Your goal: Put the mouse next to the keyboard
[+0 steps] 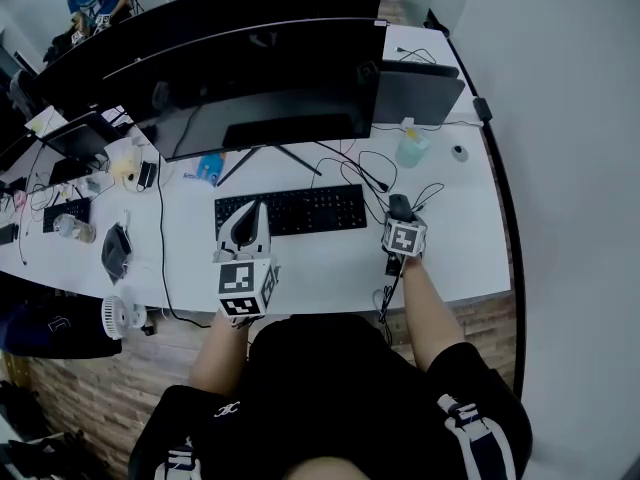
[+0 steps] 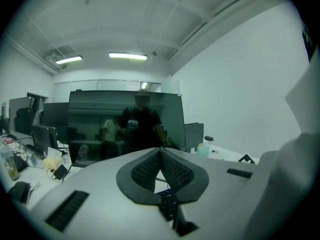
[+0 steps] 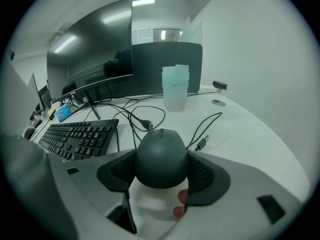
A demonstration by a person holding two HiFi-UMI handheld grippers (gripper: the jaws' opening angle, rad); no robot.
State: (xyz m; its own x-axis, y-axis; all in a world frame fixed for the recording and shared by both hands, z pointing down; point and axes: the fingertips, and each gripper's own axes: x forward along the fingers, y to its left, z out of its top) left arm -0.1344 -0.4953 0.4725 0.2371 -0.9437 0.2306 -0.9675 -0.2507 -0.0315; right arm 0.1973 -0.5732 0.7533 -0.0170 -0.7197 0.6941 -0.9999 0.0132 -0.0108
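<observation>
A dark grey mouse (image 3: 161, 156) sits between the jaws of my right gripper (image 3: 161, 170), and both black pads (image 3: 204, 176) press on its sides. In the head view the mouse (image 1: 400, 205) and right gripper (image 1: 400, 215) are just right of the black keyboard (image 1: 290, 210), over the white desk (image 1: 330, 268). I cannot tell whether the mouse touches the desk. The keyboard (image 3: 80, 136) lies to the left in the right gripper view. My left gripper (image 1: 251, 208) hovers over the keyboard's left end, its pads (image 2: 150, 166) meeting with nothing between them.
Black cables (image 3: 145, 115) and a loose plug (image 3: 202, 144) lie just beyond the mouse. A pale bottle (image 1: 411, 148) stands further back. A wide dark monitor (image 1: 260, 88) on a stand fills the rear of the desk. The desk's front edge (image 1: 440, 303) is close to my hands.
</observation>
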